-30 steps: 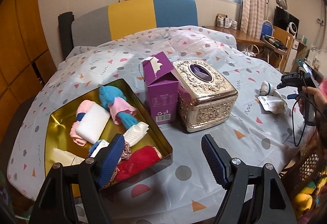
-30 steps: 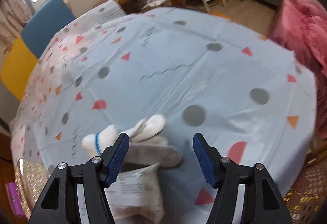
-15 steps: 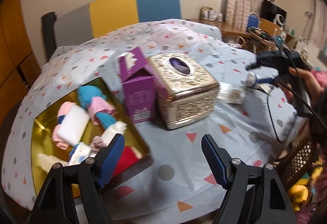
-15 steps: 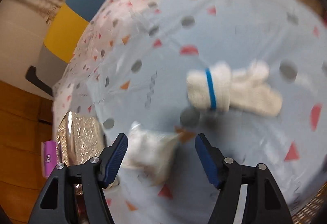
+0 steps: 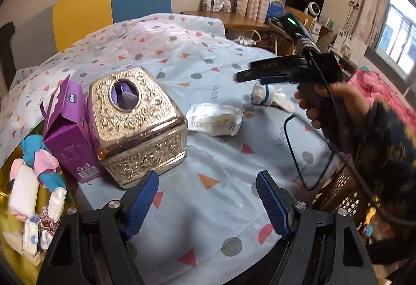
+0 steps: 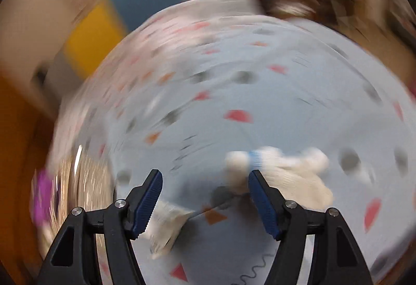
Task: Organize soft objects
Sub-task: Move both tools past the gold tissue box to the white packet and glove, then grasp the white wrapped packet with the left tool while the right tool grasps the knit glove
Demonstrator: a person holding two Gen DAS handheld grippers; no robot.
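The right gripper (image 6: 205, 203) is over the far right part of the worktop (image 5: 208, 196) with its jaws apart and empty, and its view is heavily smeared, so aim is the main risk: the white sock with a blue band (image 5: 270, 96) lies off to the right of the gap between the jaws, not inside it. Closing here would likely catch only an edge of the sock, or pinch the loose tablecloth (image 5: 182, 51) and drag it. The flat plastic packet (image 5: 214, 120) lies just beside the sock and could be grabbed by mistake. The black cable under the right hand (image 5: 335, 108) hangs near the worktop's right edge and might snag.

The left gripper (image 5: 206, 203) hovers at the near edge, jaws apart, holding nothing. Rolled socks and cloths already sit in the gold tray (image 5: 5, 196) at the left edge, next to a purple carton (image 5: 69, 129) and an embossed gold tissue box (image 5: 137, 124).

The worktop is round, covered in pale cloth printed with dots and triangles. Behind it stand a yellow and blue chair (image 5: 111, 1), curtained windows and a cluttered desk.
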